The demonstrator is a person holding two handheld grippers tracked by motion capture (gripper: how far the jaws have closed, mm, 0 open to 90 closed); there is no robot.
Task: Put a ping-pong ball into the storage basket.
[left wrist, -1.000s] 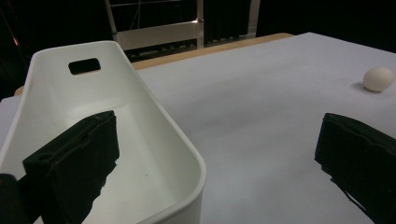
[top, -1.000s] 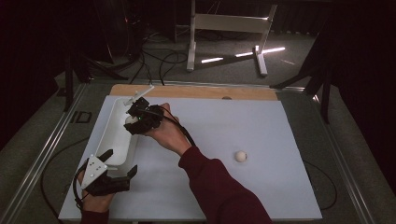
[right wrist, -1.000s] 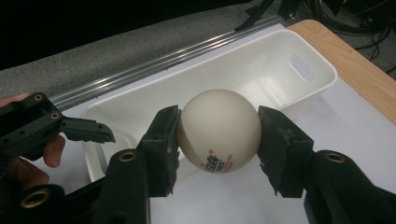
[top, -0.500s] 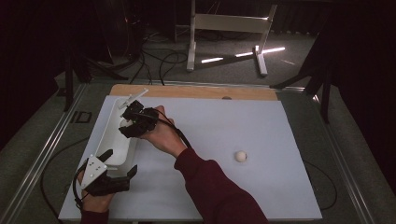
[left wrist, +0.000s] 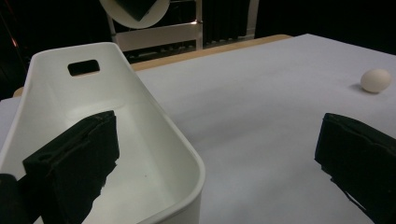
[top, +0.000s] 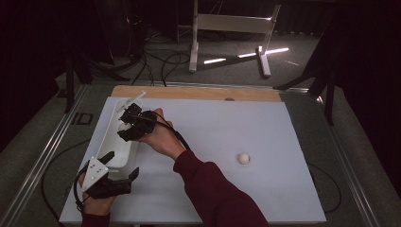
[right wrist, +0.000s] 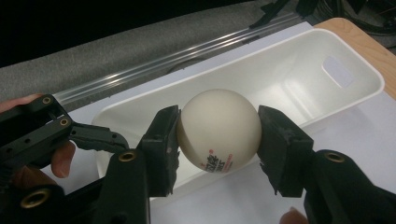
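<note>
Moving leftward since the earlier frames, my right gripper (top: 128, 124) has gone from the tray's bench-side edge to a spot over the white tray (top: 108, 142) itself, while my left gripper (top: 113, 166) has stayed put at the tray's near end. In the right gripper view my fingers (right wrist: 161, 149) are clamped on a white ball (right wrist: 218, 131): one black pad presses each side of it, so the ball sits squarely between them, with the tray's hollow directly behind and below it. That ball is smooth, matte and round, with small red and dark printing low on its face. My left gripper (left wrist: 215, 163) stands wide open, holding nothing; one of its fingers (left wrist: 74, 161) hangs inside the tray near the tray's near rim (left wrist: 187, 154), the other out over the bare sheet beside the tray. The tray is a long, glossy plastic tub with rounded corners, sloping walls and a slot handle cut into its far end wall. A second ball (top: 243, 158), pale and a little egg-like in the left gripper view, lies well apart from the tray on the white sheet covering the bench (top: 265, 123), whose wooden edge shows beyond the tray's far end. My finger pads look like rough, dull black rubber.
</note>
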